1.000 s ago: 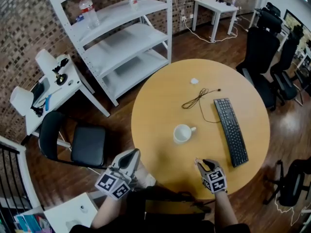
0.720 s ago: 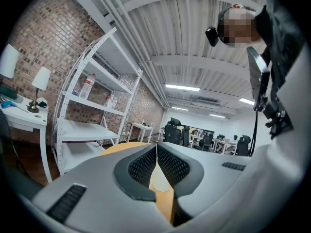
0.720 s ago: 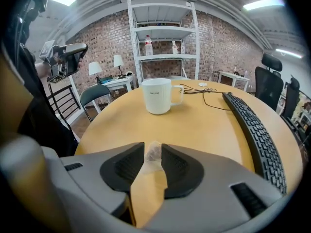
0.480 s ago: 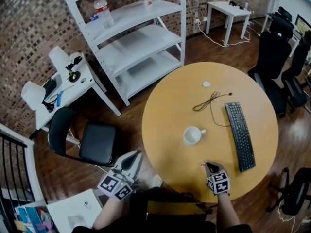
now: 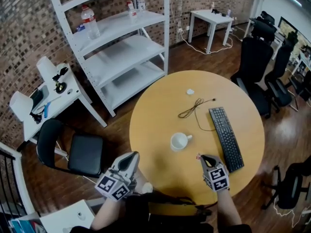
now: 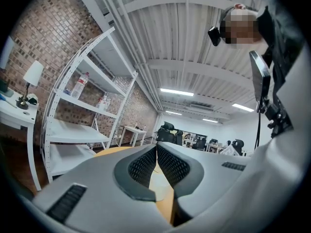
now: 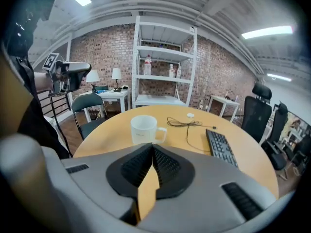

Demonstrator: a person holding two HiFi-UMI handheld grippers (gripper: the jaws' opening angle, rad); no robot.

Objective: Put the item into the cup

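A white ceramic mug (image 5: 179,141) stands upright mid-way across the round wooden table (image 5: 155,115), its handle pointing at the black keyboard (image 5: 226,138). A small white object (image 5: 190,91) lies well beyond it. The left gripper (image 5: 131,158) and the right gripper (image 5: 206,159) each have their jaws pressed together, holding nothing.

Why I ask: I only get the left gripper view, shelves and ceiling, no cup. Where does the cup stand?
Observer: The white cup stands upright on the round table, left of the keyboard.
Operator: Is anything in the right tongs?
Observer: No, the right gripper has its tongs shut on nothing, facing the cup.
Operator: Any item to pick?
Observer: A small white thing lies beyond the cable; I cannot tell what it is.
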